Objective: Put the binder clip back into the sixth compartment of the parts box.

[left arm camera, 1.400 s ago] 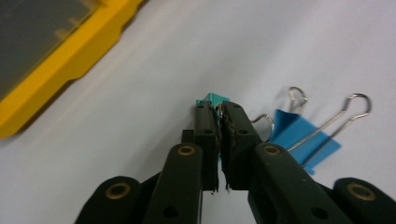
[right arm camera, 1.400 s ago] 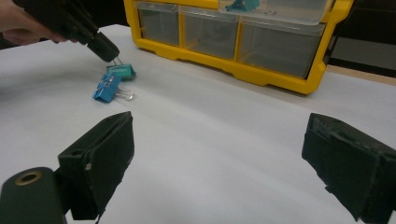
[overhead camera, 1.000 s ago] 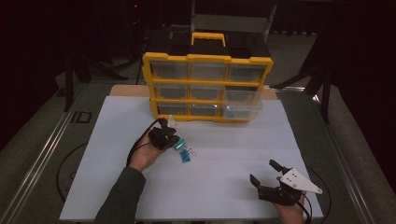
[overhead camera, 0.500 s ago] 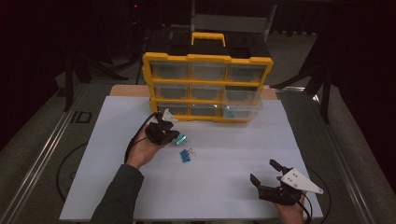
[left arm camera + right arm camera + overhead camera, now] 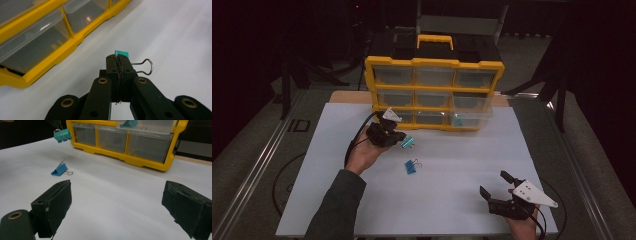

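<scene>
Blue clip [image 5: 411, 166] below yellow organizer [image 5: 434, 93]

Legible marking: one only. The characters "ID" appear in dark outline on the grey floor mat [image 5: 297, 125] to the left of the white surface [image 5: 452, 200], as seen in the high view. The yellow drawer organizer [image 5: 434, 64], its clear drawers and both hand-held gripper views carry no readable text, label, brand or number.
</scene>
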Tool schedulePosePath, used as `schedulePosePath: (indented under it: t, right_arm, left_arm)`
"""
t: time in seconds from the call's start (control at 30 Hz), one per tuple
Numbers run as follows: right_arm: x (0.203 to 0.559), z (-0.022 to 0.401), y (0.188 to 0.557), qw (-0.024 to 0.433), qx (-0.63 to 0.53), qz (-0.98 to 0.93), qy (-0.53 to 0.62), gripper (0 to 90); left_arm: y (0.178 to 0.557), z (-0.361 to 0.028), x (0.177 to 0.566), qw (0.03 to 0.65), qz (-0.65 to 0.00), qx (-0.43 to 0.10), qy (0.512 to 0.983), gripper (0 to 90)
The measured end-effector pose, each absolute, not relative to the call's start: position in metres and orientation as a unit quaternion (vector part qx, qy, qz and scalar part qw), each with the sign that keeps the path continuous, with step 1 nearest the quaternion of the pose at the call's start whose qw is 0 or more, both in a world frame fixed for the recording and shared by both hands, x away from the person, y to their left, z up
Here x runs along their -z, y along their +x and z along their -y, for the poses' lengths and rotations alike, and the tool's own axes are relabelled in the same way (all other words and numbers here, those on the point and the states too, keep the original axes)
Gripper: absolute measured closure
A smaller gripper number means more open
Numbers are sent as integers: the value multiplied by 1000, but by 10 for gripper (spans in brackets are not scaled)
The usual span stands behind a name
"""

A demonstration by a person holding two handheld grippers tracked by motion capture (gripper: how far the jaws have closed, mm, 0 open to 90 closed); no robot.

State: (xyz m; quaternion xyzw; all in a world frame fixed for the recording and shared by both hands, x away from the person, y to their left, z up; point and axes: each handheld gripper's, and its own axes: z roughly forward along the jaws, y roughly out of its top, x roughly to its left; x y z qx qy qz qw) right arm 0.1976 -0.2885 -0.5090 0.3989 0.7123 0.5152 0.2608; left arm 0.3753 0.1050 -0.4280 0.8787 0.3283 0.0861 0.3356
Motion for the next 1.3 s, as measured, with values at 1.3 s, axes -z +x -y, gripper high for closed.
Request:
schedulePosePath:
  t: [1.3]
  right_arm:
    - [509, 289, 197, 264, -515, -711, 400, 92]
  left_arm:
    - [414, -46, 326, 377, -263, -101, 883, 896]
